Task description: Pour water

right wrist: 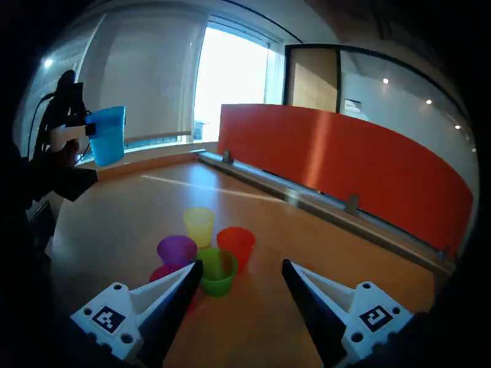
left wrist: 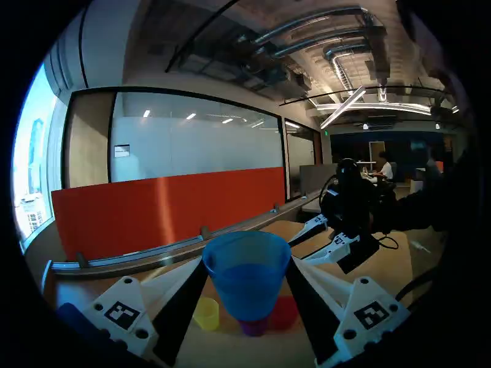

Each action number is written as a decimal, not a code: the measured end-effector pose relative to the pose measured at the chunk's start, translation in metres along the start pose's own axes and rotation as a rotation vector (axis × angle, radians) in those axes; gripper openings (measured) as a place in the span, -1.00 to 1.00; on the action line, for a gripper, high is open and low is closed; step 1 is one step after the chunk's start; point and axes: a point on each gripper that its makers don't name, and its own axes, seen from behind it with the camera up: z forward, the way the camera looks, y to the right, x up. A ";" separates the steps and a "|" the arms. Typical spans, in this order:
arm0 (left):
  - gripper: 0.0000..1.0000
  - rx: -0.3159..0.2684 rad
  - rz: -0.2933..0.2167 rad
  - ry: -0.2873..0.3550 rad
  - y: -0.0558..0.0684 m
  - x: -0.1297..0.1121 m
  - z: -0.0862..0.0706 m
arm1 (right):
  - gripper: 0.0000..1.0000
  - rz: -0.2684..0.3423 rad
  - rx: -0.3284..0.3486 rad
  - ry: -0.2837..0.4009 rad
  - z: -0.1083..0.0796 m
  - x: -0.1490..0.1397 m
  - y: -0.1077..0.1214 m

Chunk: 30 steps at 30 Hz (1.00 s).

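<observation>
The blue cup [left wrist: 247, 276] is held upright and raised well above the worktop [right wrist: 276, 211], clamped between the two fingers of the left claw [left wrist: 247, 264]. A darker band inside the cup's translucent wall indicates water [left wrist: 245, 291] to roughly half height. In the right gripper view the same blue cup [right wrist: 107, 135] sits high and to one side in the left claw [right wrist: 92, 130], well apart from the receiving cups. These cups stand together on the worktop: yellow cup [right wrist: 199, 226], red cup [right wrist: 236, 244], green cup [right wrist: 218, 270] and purple cup [right wrist: 177, 250]. None shows a visible water line, though their contents cannot be confirmed from this angle. The right claw [right wrist: 241, 265] is spread wide and holds nothing; the green cup lies just ahead of its fingers, not gripped. An orange partition [right wrist: 344, 159] borders the far edge of the worktop. Assessment: pickup of the source cup is complete; the pour itself has not begun. Remaining steps are to carry the blue cup over a chosen receiving cup, tilt it and discharge the water.
</observation>
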 end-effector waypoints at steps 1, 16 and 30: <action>0.69 0.000 -0.001 0.000 0.000 0.000 0.000 | 1.00 -0.001 0.002 -0.004 0.001 -0.002 0.000; 0.69 0.002 -0.006 0.007 -0.007 0.012 0.000 | 1.00 -0.022 0.032 -0.065 0.018 -0.029 -0.003; 0.69 0.008 0.007 0.000 -0.010 0.014 0.001 | 1.00 -0.027 0.050 -0.106 0.030 -0.044 -0.004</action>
